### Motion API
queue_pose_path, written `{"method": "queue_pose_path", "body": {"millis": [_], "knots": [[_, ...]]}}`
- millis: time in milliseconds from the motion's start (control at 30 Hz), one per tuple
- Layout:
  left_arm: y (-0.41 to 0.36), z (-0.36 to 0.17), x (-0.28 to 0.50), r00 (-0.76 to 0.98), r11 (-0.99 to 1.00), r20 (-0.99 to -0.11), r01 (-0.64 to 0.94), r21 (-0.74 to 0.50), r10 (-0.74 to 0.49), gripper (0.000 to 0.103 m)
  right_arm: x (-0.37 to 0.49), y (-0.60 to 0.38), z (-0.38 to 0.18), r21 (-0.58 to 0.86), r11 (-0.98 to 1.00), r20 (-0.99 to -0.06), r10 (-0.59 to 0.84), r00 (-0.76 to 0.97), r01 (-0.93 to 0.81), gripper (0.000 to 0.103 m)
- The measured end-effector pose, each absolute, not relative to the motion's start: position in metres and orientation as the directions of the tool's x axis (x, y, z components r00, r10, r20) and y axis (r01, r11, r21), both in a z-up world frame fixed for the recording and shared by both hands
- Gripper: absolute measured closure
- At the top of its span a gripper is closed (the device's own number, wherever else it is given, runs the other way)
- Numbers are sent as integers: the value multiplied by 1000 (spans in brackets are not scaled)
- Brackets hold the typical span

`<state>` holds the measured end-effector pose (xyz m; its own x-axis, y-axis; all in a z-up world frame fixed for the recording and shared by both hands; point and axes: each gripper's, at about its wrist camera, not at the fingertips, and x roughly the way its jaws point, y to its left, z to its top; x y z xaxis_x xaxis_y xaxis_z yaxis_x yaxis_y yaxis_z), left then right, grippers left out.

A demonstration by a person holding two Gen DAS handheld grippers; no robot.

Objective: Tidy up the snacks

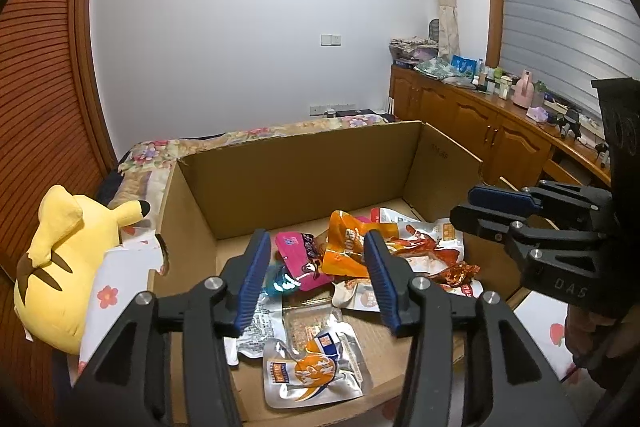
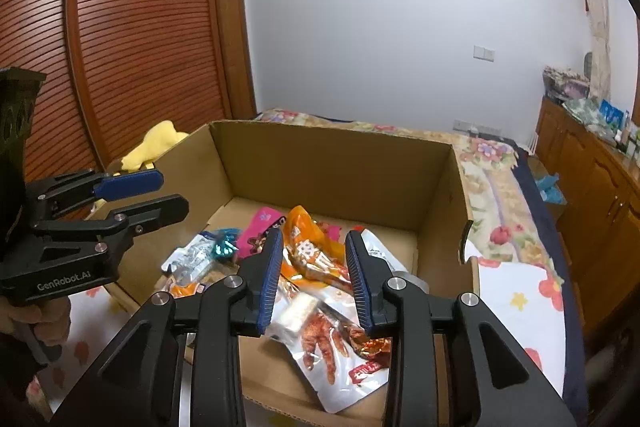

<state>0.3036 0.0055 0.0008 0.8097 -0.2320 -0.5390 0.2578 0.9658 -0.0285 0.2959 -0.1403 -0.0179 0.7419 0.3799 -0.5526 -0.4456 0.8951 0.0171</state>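
My left gripper (image 1: 316, 283) and right gripper (image 2: 314, 281) hang part-open, holding nothing, above the cardboard box (image 1: 304, 163); snack packets (image 2: 320, 339) lie jumbled inside, unsorted.

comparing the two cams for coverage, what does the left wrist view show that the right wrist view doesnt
Only the left wrist view: the yellow plush toy in full, the window blind and the silver-and-orange packet at the box's near edge.

Only the right wrist view: the bed stretching along the box's right side and the chicken-feet packet up close.

Both: the cardboard box, the pink packet, the orange packet, and both grippers over the box, the left gripper and right gripper open and empty.
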Motion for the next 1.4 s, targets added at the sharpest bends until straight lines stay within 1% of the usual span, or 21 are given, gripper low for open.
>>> {"method": "queue_pose_path", "body": {"millis": [267,400,533,733,800,833,867,967,1033,1067,1167,1200,1267,1333,1400], "knots": [[5,7,288,825,966,-516,258,-20,-231,51,283,-139,-14,23,898,-534,383,754,-440,70],[4,19,273,838,966,-493,258,-16,-232,51,271,-139,-4,13,902,-521,375,767,-432,69],[4,32,254,856,968,-466,251,-5,-224,50,255,-141,9,4,905,-498,370,785,-425,66],[3,49,225,881,971,-428,238,32,-202,46,229,-148,28,4,913,-459,364,811,-408,62],[4,54,215,888,971,-414,238,40,-201,41,219,-149,34,0,917,-444,357,821,-399,61],[4,56,210,892,971,-406,237,42,-200,40,215,-149,37,0,919,-437,355,826,-395,59],[4,59,205,897,971,-395,234,43,-199,34,210,-150,40,2,919,-430,356,830,-394,58],[6,67,191,910,973,-365,227,45,-196,31,199,-151,47,-2,925,-407,346,845,-380,51],[7,70,185,916,974,-355,219,50,-187,25,193,-153,51,-2,928,-395,341,853,-372,44],[7,72,181,920,975,-347,214,54,-182,21,189,-154,53,-1,931,-388,336,858,-365,42],[7,76,169,935,980,-316,189,67,-159,17,180,-156,57,-3,939,-366,320,874,-345,33],[6,77,166,940,981,-309,178,73,-147,10,177,-156,58,-6,940,-359,316,878,-340,29],[7,78,160,947,984,-296,159,81,-129,5,168,-158,61,-12,944,-333,307,892,-329,23],[6,79,154,951,986,-285,147,83,-118,4,158,-159,64,-13,948,-308,300,903,-319,15],[6,81,148,955,987,-278,138,88,-109,4,150,-160,65,-11,948,-294,301,907,-318,12]]}}
